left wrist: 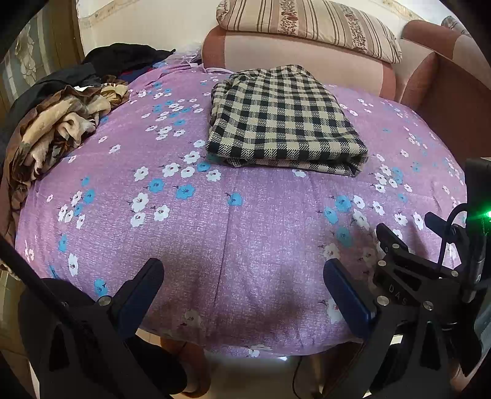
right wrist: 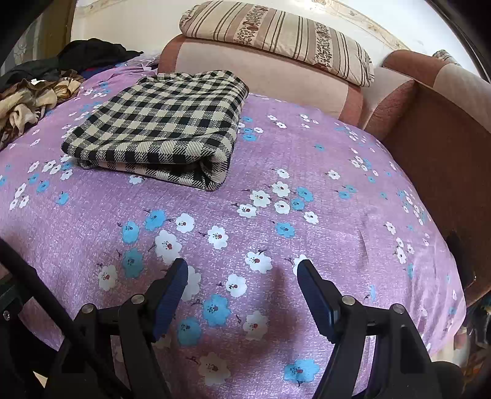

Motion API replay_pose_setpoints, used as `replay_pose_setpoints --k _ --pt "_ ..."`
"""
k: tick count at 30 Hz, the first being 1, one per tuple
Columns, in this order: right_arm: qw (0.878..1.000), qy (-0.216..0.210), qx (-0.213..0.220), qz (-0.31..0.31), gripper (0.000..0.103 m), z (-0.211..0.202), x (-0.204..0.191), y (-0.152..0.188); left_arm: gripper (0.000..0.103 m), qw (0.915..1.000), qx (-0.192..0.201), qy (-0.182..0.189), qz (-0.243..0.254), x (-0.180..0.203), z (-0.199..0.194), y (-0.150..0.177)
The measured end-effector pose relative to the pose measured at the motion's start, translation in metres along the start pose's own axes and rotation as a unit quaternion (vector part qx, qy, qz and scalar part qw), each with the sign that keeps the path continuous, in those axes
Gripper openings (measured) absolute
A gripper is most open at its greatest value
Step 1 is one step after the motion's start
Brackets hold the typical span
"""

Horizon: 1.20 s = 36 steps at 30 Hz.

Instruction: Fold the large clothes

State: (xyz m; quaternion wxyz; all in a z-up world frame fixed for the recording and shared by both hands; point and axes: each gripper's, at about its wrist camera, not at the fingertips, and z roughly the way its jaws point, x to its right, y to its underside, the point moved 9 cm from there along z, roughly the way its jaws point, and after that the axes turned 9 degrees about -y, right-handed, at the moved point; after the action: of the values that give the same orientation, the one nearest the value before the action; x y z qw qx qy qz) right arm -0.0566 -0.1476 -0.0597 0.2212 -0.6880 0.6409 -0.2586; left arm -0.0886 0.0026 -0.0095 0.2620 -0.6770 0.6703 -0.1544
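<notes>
1. From the left wrist camera, we look along our left gripper [left wrist: 242,273], whose two blue-padded fingers are spread wide apart with nothing between them, hanging over the near edge of a purple sheet [left wrist: 251,233] printed with white and blue flowers.
2. In the same view, a folded checked garment [left wrist: 282,119], black and cream, lies flat on the sheet toward its far side, well apart from the gripper. Its layered edge faces us.
3. At the far left of the sheet sits a crumpled pile of brown and cream clothes [left wrist: 61,122], with dark clothes [left wrist: 122,58] heaped behind it.
4. Beyond the sheet stands a pink and brown sofa [left wrist: 307,58], with a striped pillow [left wrist: 310,24] resting on top of its back.
5. At the right edge of this view we see the black frame of our right gripper [left wrist: 408,245], with a small green light beside it.
6. From the right wrist camera, our right gripper [right wrist: 242,270] also has its fingers released and parted, holding nothing, above the flowered sheet [right wrist: 307,153].
7. Here the folded checked garment [right wrist: 159,122] lies ahead and to the left, its thick folded corner nearest us, apart from the fingers.
8. The brown and cream clothes [right wrist: 24,104] show at the far left, and the sofa [right wrist: 270,73] and striped pillow [right wrist: 276,33] at the back.
</notes>
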Motion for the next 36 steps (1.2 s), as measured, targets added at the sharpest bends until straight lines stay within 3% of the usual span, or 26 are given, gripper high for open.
replay_pose_setpoints --k 22,29,36 --pt "1.0 -0.01 0.005 0.003 0.079 0.002 -0.001 0.001 0.103 0.9999 -0.006 -0.008 0.011 0.0 0.004 0.004" --pt "0.999 -0.031 0.038 0.01 0.08 -0.011 -0.002 -0.007 0.103 0.9999 0.006 -0.013 0.01 -0.001 0.0 0.003" --pt "0.996 -0.025 0.079 0.011 0.082 -0.028 0.001 -0.019 0.103 0.9989 0.027 -0.035 0.013 -0.005 -0.014 0.0"
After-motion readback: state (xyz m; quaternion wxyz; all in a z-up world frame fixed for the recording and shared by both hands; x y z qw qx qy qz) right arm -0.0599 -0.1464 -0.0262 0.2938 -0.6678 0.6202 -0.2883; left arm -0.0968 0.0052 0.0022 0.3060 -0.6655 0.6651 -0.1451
